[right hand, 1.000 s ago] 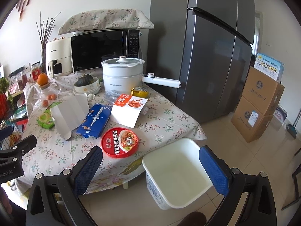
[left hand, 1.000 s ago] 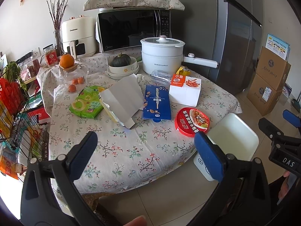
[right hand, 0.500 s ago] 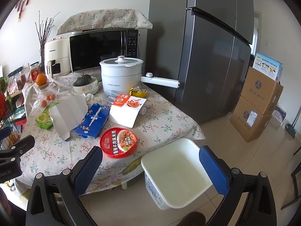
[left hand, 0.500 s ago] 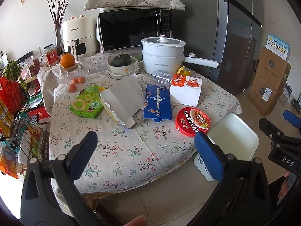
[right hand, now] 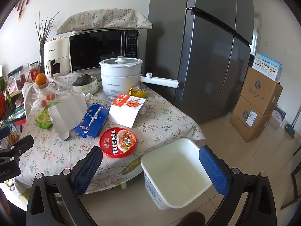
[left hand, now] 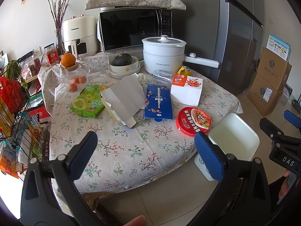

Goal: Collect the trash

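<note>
Trash lies on the floral table (left hand: 120, 150): a red round noodle lid (left hand: 193, 121) (right hand: 118, 142), a blue flat box (left hand: 158, 101) (right hand: 93, 120), a white folded carton (left hand: 125, 98) (right hand: 67, 114), a white-orange snack box (left hand: 187, 90) (right hand: 128, 110), a green packet (left hand: 88, 103) and a yellow wrapper (right hand: 138, 92). An empty white bin (left hand: 235, 137) (right hand: 175, 171) stands on the floor by the table's right edge. My left gripper (left hand: 145, 150) is open and empty before the table. My right gripper (right hand: 150, 167) is open and empty above the bin's near side.
A white electric pot (left hand: 162, 54), a bowl with a squash (left hand: 124, 65), a glass jar with an orange (left hand: 72, 69), a microwave (left hand: 135, 29) and an air fryer (left hand: 80, 35) stand at the back. A grey fridge (right hand: 207, 47), cardboard boxes (right hand: 255, 105) and a wire rack (left hand: 15, 113) flank the table.
Both views have shifted slightly closer to the table. Nothing on the table moved; both grippers stay open.
</note>
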Available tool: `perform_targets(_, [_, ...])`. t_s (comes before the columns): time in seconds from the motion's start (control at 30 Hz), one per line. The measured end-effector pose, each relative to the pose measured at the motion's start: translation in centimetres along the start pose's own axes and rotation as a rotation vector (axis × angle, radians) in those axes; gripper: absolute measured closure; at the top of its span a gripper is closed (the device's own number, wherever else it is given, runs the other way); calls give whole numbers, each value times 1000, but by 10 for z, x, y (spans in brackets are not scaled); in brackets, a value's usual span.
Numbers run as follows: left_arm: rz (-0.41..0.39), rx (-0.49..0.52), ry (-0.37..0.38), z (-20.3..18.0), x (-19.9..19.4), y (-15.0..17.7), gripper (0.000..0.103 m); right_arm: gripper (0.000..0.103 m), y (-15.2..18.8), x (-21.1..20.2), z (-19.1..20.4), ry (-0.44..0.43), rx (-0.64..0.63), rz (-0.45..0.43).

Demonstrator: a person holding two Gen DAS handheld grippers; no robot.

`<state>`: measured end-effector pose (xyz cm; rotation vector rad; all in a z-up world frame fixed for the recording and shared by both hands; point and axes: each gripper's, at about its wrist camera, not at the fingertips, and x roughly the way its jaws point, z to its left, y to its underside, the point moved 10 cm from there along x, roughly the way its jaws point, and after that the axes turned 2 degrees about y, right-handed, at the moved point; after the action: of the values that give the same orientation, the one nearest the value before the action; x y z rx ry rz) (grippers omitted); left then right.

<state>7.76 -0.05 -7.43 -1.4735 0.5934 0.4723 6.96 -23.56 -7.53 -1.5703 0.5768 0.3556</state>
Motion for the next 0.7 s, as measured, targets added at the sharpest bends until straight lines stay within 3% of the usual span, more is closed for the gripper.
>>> perform_targets(0.7, [0, -3, 0, 5, -2, 1, 1, 0, 1, 1, -3, 10, -1, -1])
